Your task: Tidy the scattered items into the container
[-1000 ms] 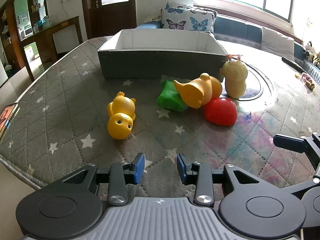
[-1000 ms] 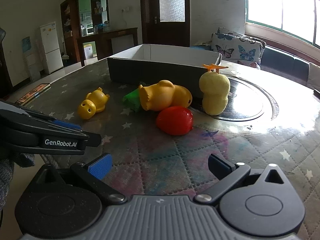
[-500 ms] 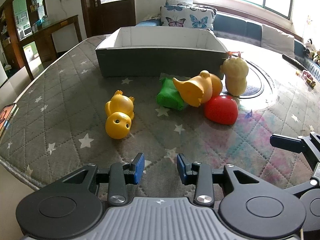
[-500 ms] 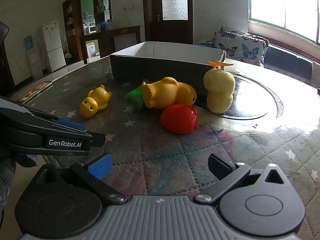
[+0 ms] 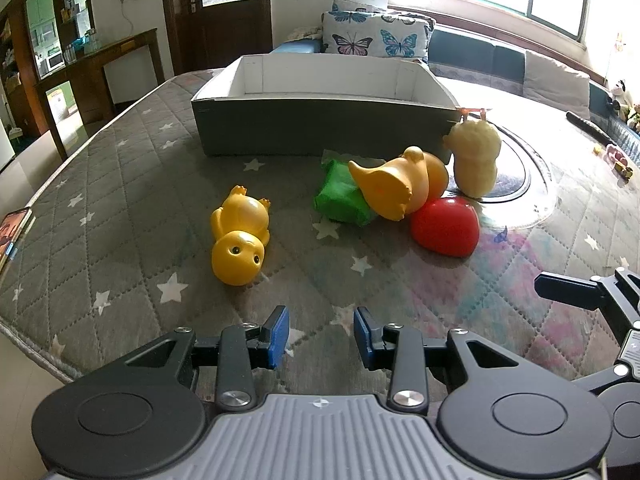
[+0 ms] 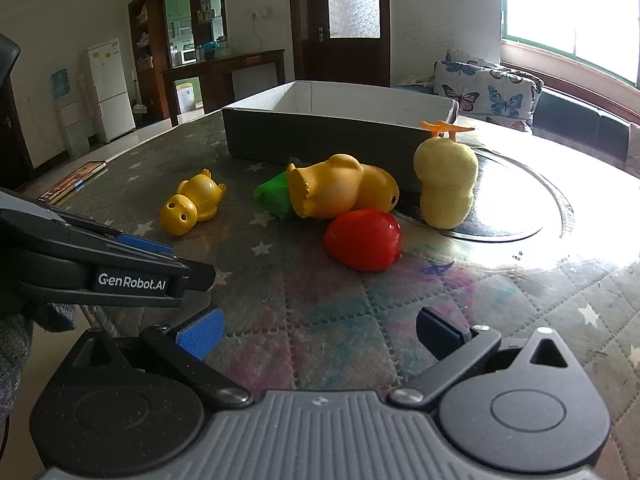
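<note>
A grey box (image 5: 320, 128) with white inner walls stands at the back of the quilted table; it also shows in the right wrist view (image 6: 320, 136). In front of it lie a small yellow duck toy (image 5: 239, 240) (image 6: 192, 208), a green toy (image 5: 340, 200) (image 6: 274, 196), a large orange duck on its side (image 5: 400, 188) (image 6: 340, 188), a red toy (image 5: 446, 226) (image 6: 364, 238) and an upright pale yellow plush (image 5: 476, 160) (image 6: 446, 184). My left gripper (image 5: 321, 336) is partly open and empty, just short of the small duck. My right gripper (image 6: 320, 332) is wide open and empty, short of the red toy.
A round glass turntable (image 5: 520, 192) lies under the plush at the right. A phone (image 5: 12, 232) lies at the table's left edge. A sofa with butterfly cushions (image 5: 376, 38) stands behind the table. The left gripper's side (image 6: 100, 264) crosses the right wrist view.
Both grippers have moved slightly forward toward the toys and a little higher over the table. The toys and the box have not moved. Both jaws keep the same opening.
</note>
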Tool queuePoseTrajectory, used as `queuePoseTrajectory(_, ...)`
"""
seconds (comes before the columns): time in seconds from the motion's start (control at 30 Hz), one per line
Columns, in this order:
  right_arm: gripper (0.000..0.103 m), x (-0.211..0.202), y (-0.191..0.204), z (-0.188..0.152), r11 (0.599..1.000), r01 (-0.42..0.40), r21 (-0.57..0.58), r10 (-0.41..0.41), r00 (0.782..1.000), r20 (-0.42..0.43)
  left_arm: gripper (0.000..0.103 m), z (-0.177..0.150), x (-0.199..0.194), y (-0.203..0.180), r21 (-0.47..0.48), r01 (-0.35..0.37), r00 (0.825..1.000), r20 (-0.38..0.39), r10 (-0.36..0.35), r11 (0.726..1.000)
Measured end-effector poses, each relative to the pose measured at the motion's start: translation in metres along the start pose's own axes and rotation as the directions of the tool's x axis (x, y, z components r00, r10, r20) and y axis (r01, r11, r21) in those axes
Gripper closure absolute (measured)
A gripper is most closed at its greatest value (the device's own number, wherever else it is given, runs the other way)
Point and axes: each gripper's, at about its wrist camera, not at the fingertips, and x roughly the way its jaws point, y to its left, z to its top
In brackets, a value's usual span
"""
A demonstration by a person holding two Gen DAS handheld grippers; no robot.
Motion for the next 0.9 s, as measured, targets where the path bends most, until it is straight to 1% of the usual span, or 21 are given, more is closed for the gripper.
queuePoseTrajectory(0.5,0.000,0.014,0.000,0.011,1.000,-0.020,-0.013,0.020,1.000,-0.013,0.065,0.012,0.007,0.007,-0.005,-0.017,1.000,0.013,0.017,1.000)
queuePoseTrajectory(0.9,0.000,0.029,0.003,0.029,0.998,-0.047,-0.038,0.047,0.999,-0.020,0.065,0.029,0.012,0.020,-0.020,-0.018,0.999,0.028,0.018,1.000)
